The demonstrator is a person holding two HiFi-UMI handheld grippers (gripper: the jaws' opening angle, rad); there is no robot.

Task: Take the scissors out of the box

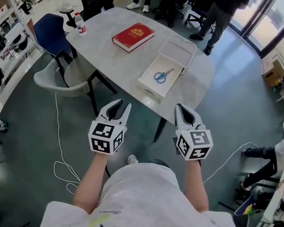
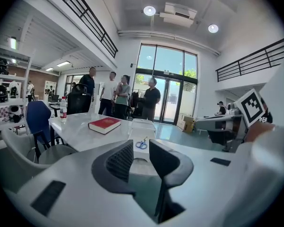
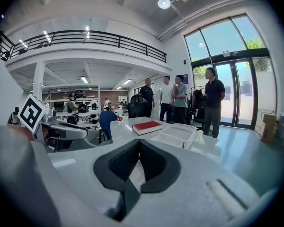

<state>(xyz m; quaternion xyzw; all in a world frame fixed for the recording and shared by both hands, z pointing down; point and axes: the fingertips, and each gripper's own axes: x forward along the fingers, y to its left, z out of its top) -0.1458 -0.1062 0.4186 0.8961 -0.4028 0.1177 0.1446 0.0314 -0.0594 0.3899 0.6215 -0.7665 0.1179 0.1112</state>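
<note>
Ahead of both pairs of fingers, on the far side of the tabletop's (image 1: 109,56) near edge, the white box (image 1: 149,82) lies open with its lid (image 1: 178,48) set just beyond it. The blue-handled scissors (image 1: 163,75) lie flat inside the box.

The left gripper (image 1: 123,105) and the right gripper (image 1: 182,109) are both held short of the tabletop, well apart from the box and touching nothing. The left gripper's fingers (image 2: 121,162) stand spread with nothing between them. In the left gripper view the scissors (image 2: 141,144) show far off, straight through that gap. The right gripper's fingers (image 3: 154,162) are pressed together at the tips and hold nothing. Its own view shows the box (image 3: 177,135) ahead and a little to the right of the fingers, but not the scissors inside it.

From the fingers, the scissors lie forward and between the two grippers, somewhat closer to the right one. Their long axis runs on a slant: the handle loops sit at the end toward the fingers and the left gripper, and the blades point away, toward the lid.

By my judgement the reach has not begun. The right hand has the shorter way, yet would have to spread its fingers first. The left is already spread and lined up on the handles.
</note>
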